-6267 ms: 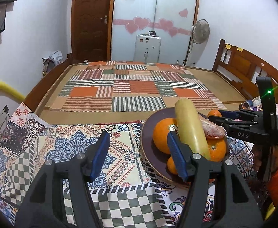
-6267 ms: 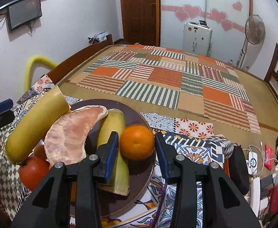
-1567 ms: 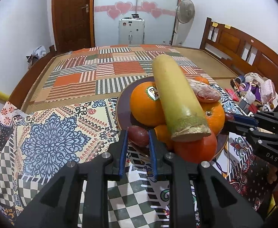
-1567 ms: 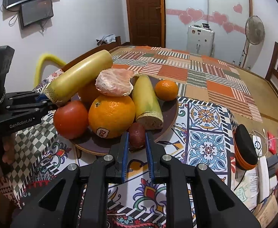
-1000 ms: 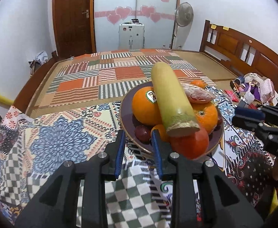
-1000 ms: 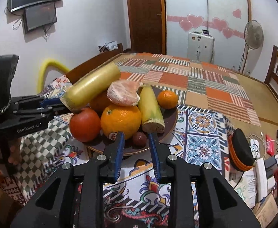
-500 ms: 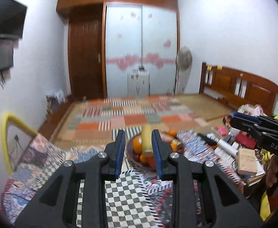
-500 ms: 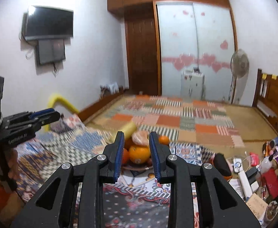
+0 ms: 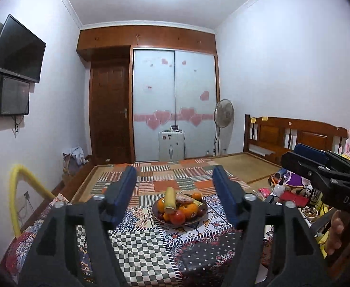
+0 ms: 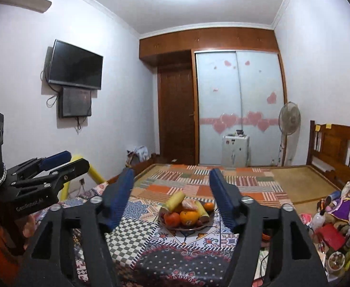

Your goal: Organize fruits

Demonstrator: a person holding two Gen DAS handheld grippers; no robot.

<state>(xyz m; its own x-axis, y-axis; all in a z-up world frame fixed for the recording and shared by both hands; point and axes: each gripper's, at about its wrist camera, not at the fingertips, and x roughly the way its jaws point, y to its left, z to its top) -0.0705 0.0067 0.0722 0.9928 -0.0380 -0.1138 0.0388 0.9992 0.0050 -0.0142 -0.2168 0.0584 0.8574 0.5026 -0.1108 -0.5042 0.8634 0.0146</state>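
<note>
Both of my grippers are held up and well back from the table, and neither holds anything: the left gripper (image 9: 175, 191) has its fingers spread wide apart, and the right gripper (image 10: 171, 191) is spread just as wide. The fruit is all on the brown plate (image 9: 200, 217) out in front of me, sitting on the patterned tablecloth (image 9: 136, 251) — a tomato (image 10: 171, 218) and a big orange (image 10: 189, 217) at the near rim, a long yellow-green stalk (image 9: 169, 199) lying across the top of the pile, a peeled pinkish segment (image 10: 190, 204) beside it, and a small orange (image 10: 208, 206) at the far side. Judging from that, the gathering looks done and what remains is a check. If I go back in, I would come down slowly and from above the plate's near edge, because the stalk rests on round fruit and looks likely to roll if nudged. I would keep the two grippers apart from each other so they don't knock together — and stay clear of the clutter (image 10: 327, 217) at the table's right end. I can't tell if any fruit lies off the plate; none shows on the cloth.
</note>
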